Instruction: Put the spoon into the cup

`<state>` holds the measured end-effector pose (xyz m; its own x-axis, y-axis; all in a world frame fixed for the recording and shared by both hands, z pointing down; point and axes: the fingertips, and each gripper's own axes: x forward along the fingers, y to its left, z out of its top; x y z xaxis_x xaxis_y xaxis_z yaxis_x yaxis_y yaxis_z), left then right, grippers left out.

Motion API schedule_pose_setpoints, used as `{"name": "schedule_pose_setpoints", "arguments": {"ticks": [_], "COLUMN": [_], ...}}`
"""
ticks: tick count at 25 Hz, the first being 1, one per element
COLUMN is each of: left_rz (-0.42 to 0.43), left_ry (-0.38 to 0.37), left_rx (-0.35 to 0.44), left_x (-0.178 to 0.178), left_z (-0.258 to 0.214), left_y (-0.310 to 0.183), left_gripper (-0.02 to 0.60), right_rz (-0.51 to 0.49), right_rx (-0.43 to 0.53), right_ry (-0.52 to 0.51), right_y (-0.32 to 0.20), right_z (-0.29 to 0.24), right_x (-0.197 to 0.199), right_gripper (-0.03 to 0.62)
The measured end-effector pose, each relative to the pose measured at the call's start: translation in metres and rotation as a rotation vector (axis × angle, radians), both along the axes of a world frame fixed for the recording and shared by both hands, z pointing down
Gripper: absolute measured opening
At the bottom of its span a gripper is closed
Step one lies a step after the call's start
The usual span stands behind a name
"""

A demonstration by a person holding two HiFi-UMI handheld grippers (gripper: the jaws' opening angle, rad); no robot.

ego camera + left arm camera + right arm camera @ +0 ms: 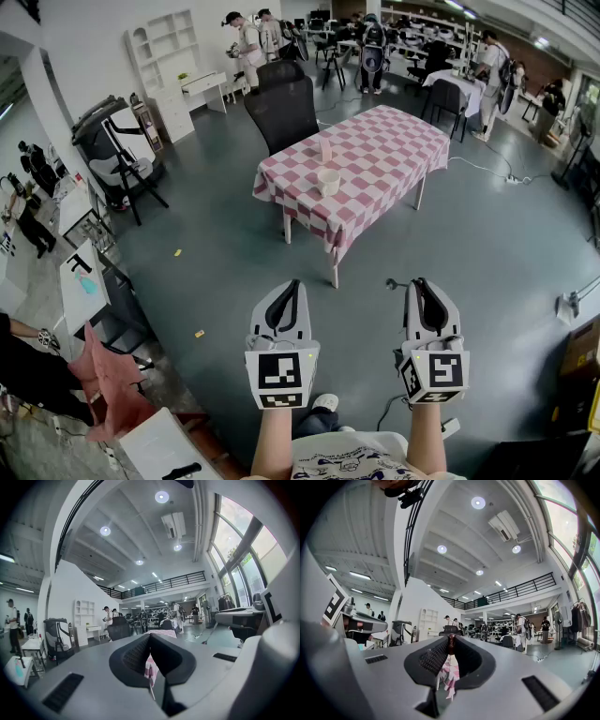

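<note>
the cup on the table is shown only in the head view; left gripper and right gripper are seen clenched, empty.

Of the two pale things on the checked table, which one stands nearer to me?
The wide, low white cup; the taller, narrow thing stands beyond it, toward the black chair.

Spreading pink-and-white checks over the surface. Showing cream white on the cup, black on the office chair, dull blue-grey on the floor. Carrying black-and-white square markers on the pale grey left claw and right claw, both lined black inside.
</note>
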<state>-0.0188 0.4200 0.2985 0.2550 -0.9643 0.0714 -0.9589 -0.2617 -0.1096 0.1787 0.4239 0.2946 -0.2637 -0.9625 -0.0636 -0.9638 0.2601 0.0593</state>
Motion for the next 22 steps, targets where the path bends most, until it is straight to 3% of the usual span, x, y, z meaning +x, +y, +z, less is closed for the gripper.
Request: {"name": "schedule_pose_setpoints", "arguments": {"ticks": [22], "left_rz": [0.022], "left_ry": [0.002], "left_rx": [-0.008], "left_x": [-0.019], "left_z": [0.003], "left_y": [-0.042], "left_gripper": [0.014], "right_rz": [0.018], "right_rx": [0.006], "right_ry": [-0.011], "right_y": [-0.036], "right_z": [0.0], "right_x": [-0.016], "right_gripper": [0.052]}}
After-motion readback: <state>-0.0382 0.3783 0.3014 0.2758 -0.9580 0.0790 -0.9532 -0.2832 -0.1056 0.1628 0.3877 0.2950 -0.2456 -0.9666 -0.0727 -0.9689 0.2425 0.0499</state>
